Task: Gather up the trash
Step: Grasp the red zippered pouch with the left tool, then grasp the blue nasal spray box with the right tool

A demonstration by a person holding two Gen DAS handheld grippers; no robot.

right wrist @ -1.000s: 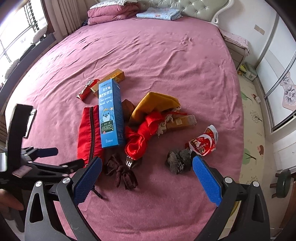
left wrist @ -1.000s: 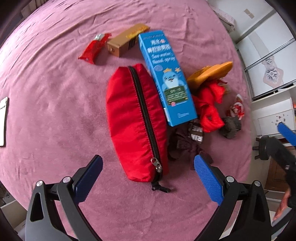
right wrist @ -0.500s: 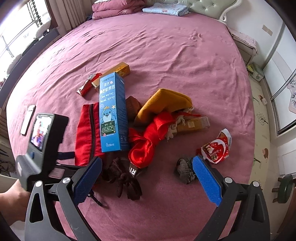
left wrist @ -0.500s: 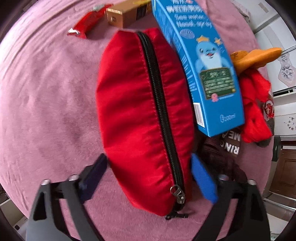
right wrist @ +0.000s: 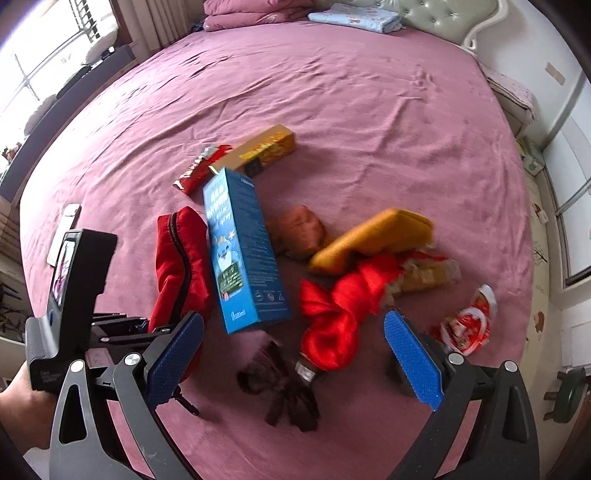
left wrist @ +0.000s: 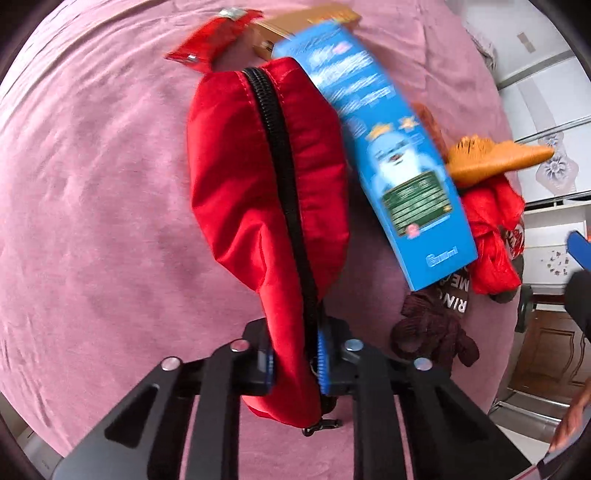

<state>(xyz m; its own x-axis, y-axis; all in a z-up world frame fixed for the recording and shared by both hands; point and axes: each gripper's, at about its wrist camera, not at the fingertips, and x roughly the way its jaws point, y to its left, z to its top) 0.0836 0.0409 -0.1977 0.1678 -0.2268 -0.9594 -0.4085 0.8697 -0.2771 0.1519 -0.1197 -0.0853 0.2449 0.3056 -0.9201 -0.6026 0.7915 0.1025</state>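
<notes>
My left gripper point(left wrist: 295, 360) is shut on the near end of a red zip pouch point(left wrist: 258, 177), which shows in the right wrist view point(right wrist: 177, 266) too. A blue carton point(left wrist: 391, 162) leans on the pouch's right side and tilts, its near end off the bed point(right wrist: 243, 254). My right gripper point(right wrist: 295, 354) is open and empty above a red cloth point(right wrist: 340, 314) and a dark brown knotted cloth point(right wrist: 284, 391). A red snack wrapper point(right wrist: 201, 168), a tan box point(right wrist: 262, 149) and a red-white wrapper point(right wrist: 469, 321) lie on the purple bedspread point(right wrist: 332, 92).
A mustard cloth point(right wrist: 373, 236), a brown bundle point(right wrist: 299, 230) and a phone point(right wrist: 66, 227) lie on the bed. Folded bedding point(right wrist: 258, 11) is at the headboard. White wardrobes point(left wrist: 535, 74) stand to the right. The bed edge is near me.
My left gripper moved onto the pouch's near end and shut on it. The blue carton tipped up. My right gripper moved forward, still open.
</notes>
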